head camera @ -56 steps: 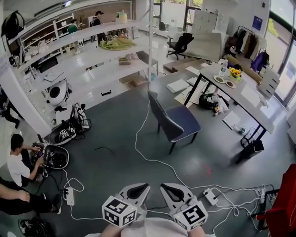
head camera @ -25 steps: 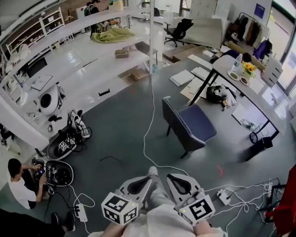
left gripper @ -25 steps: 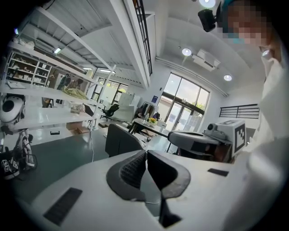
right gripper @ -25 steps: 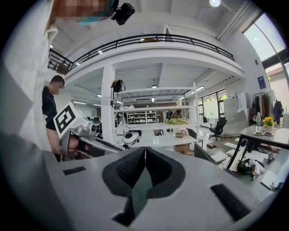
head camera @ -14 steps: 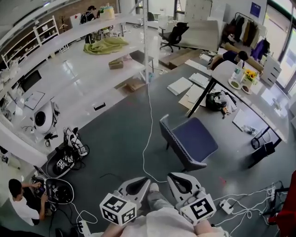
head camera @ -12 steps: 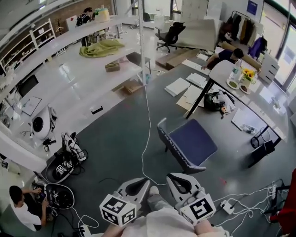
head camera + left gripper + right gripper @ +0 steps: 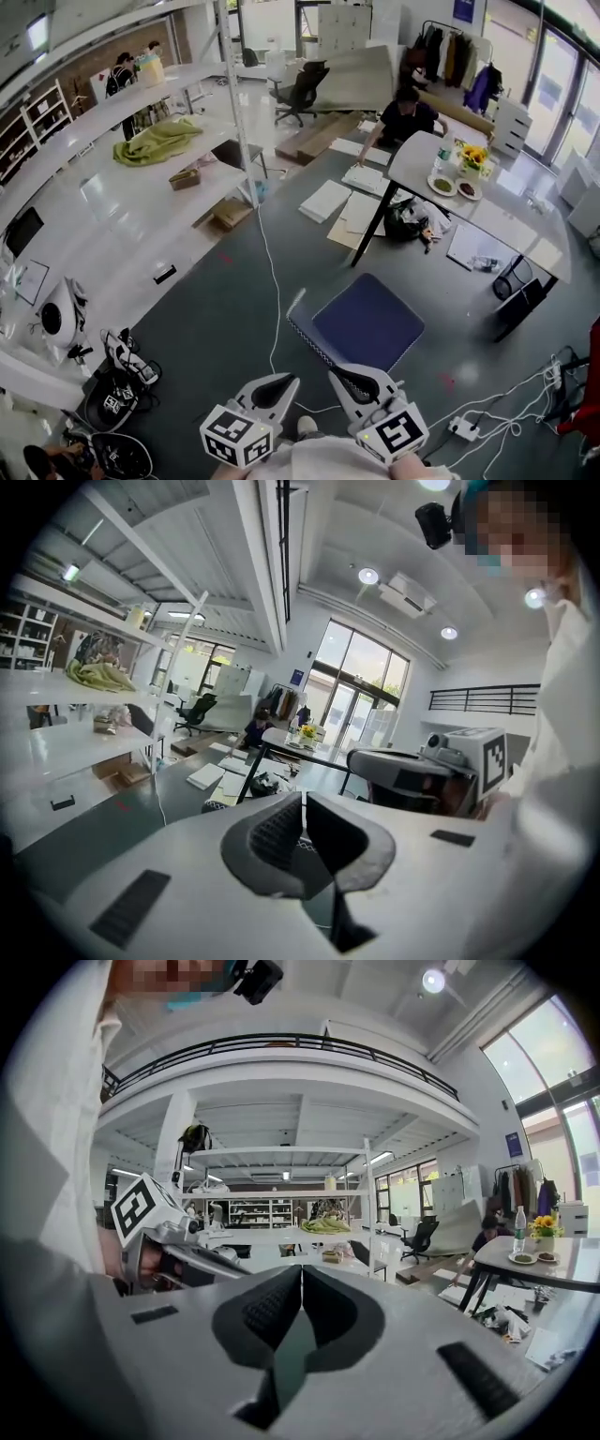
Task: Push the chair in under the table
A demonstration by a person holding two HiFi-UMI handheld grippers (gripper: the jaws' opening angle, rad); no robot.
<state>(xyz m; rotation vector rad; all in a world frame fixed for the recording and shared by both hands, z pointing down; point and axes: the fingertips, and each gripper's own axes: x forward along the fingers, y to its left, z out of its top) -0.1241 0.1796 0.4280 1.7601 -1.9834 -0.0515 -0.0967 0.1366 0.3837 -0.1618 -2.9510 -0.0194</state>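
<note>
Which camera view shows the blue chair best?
The head view: the chair appears nearly whole from above, seat and patterned backrest, standing away from the table. The left gripper view shows at most a sliver of it; the right gripper view shows none.

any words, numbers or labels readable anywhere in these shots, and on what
No readable text anywhere.
Left marker cube and right marker cube: black-and-white square patterns only, no letters.
Blue wall sign: too small to read.
</note>
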